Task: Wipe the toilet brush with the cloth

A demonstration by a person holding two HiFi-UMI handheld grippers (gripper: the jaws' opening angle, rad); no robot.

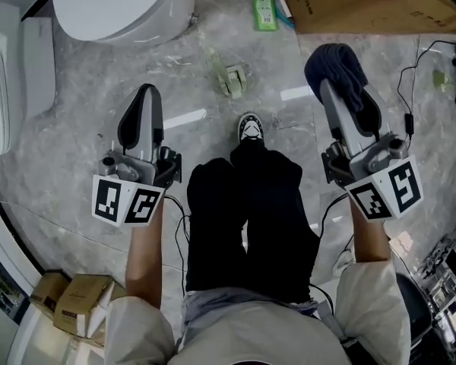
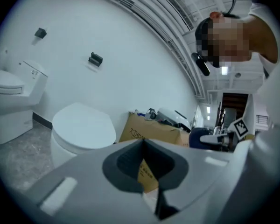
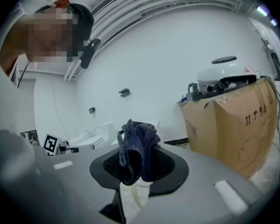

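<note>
Reaching forward over the floor (image 1: pixel 83 112) between toilet (image 1: pixel 114 6) and box (image 1: pixel 365 2), the left gripper (image 1: pixel 146 90) is pinched tight together and the right gripper (image 1: pixel 330 90) squeezes the cloth (image 1: pixel 342 63).

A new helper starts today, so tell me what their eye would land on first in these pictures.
First comes the dark blue cloth, bunched up and clamped in the right gripper at the head view's right. Next is the white toilet at the top left, with what looks like the toilet brush lying on the grey floor ahead, between the two grippers. The left gripper is shut on nothing.
</note>
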